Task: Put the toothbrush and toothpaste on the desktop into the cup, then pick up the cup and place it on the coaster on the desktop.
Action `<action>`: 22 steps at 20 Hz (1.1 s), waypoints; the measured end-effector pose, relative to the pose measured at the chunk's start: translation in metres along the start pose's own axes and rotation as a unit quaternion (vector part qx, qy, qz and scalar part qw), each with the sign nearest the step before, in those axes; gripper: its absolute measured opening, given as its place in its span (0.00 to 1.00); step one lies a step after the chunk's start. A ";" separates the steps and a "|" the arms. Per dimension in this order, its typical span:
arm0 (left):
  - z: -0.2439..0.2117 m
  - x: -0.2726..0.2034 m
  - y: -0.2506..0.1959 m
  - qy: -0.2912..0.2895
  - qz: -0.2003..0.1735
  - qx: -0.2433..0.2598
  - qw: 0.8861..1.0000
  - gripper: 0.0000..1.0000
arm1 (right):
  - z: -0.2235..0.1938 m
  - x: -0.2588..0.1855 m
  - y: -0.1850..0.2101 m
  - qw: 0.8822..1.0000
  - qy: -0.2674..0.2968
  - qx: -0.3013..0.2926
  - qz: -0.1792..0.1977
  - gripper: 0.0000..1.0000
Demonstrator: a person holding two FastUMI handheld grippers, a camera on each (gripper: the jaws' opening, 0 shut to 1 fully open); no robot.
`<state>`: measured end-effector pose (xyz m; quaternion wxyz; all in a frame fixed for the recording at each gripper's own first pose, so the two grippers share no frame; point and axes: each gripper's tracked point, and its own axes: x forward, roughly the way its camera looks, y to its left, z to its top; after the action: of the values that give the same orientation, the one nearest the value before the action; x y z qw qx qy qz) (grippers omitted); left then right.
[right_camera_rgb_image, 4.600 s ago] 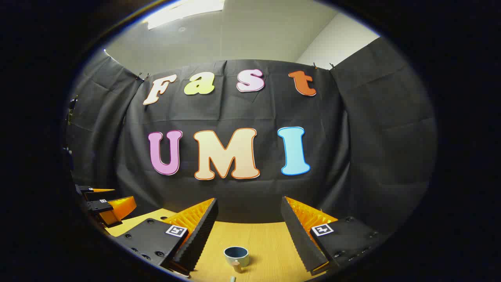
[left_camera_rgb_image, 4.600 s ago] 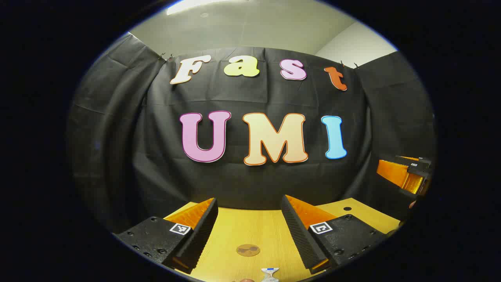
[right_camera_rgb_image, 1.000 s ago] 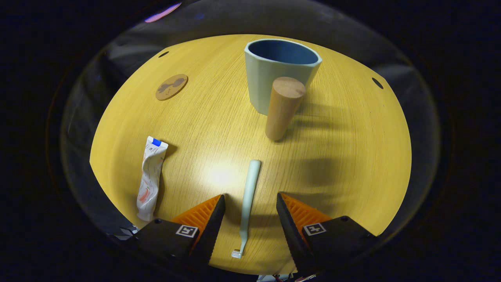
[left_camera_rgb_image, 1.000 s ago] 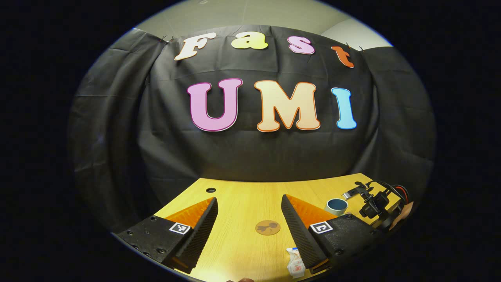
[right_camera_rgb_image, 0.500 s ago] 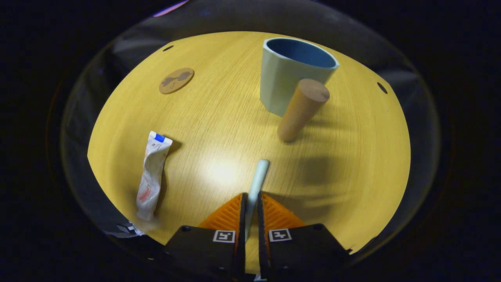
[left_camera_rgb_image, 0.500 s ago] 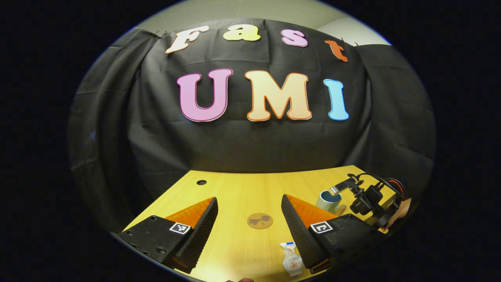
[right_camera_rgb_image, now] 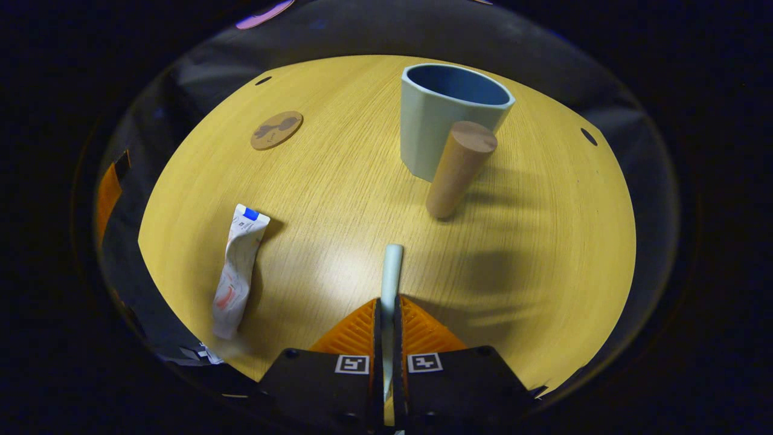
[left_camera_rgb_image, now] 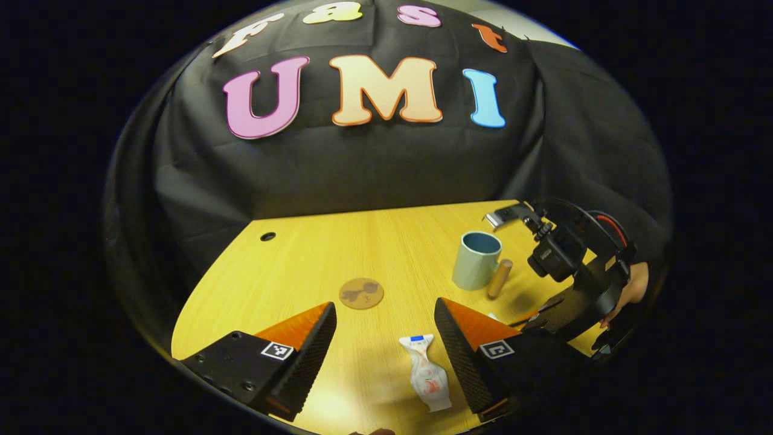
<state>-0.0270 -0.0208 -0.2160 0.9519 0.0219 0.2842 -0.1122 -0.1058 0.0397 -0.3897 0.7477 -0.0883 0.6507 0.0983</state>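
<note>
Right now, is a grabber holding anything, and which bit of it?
Yes. The right gripper is shut on the toothbrush, pinching its handle partway along. The left gripper is open and holds nothing.

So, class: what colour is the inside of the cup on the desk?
Dark blue inside the cup, with a pale grey-green outer wall; the right gripper view shows it best.

Left gripper view sitting low over the desktop (left_camera_rgb_image: 290, 254), looking level toward the booth wall, cup (left_camera_rgb_image: 476, 261) at two o'clock, right gripper view hanging close above, tilting steeply down, cup (right_camera_rgb_image: 444, 118) at twelve o'clock, both sharing coaster (right_camera_rgb_image: 276, 129), toothpaste (right_camera_rgb_image: 235, 272).
</note>
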 end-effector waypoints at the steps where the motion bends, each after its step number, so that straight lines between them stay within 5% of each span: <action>1: -0.009 0.003 -0.003 0.015 -0.005 -0.006 1.000 0.95 | 0.001 0.000 0.000 1.000 -0.001 0.003 0.003 0.09; 10: -0.083 0.029 -0.017 0.161 -0.014 -0.050 0.986 0.96 | 0.000 0.000 0.000 1.000 -0.018 0.000 0.009 0.09; 22: -0.125 0.047 -0.026 0.234 -0.006 -0.034 0.972 0.95 | 0.000 0.000 0.000 0.999 -0.039 -0.003 0.020 0.09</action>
<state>-0.0614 -0.0423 -0.3459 0.8584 0.0139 0.5031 -0.0997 -0.1058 0.0394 -0.3893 0.7700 -0.0738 0.6225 0.1184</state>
